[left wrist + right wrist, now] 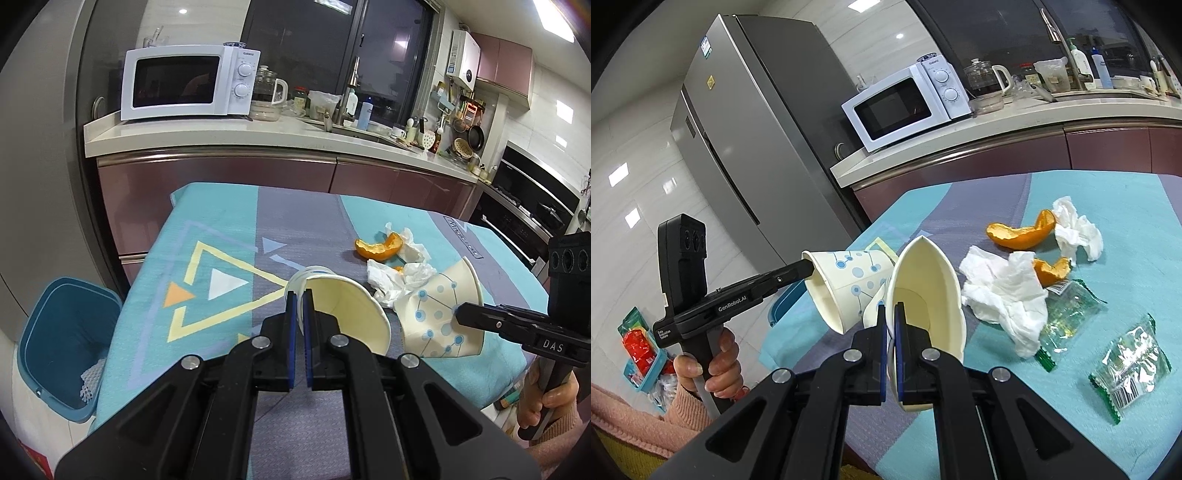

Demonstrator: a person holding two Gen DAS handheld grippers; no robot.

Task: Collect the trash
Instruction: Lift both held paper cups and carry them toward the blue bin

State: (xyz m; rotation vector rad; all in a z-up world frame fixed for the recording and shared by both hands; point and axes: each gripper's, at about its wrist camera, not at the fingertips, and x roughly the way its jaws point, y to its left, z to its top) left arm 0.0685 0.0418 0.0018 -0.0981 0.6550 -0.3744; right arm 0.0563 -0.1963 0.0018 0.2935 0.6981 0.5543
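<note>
My left gripper (299, 297) is shut on the rim of a paper cup (347, 314) that lies tilted, its cream inside facing me. From the right wrist view that cup (849, 280) shows blue dots, with the left gripper (809, 268) on its rim. My right gripper (891, 312) is shut on the rim of a second dotted paper cup (931, 291), seen from the left as cup (439, 317) with gripper (458, 313). Both cups hang just above the turquoise tablecloth (221, 221). Orange peels (1019, 232), crumpled tissues (1001, 295) and two clear wrappers (1130, 365) lie on the cloth.
A blue trash bin (62, 343) stands on the floor off the table's left edge. Behind the table runs a kitchen counter (221, 136) with a white microwave (184, 83). A grey fridge (746, 140) stands at the left, an oven (524, 221) at the right.
</note>
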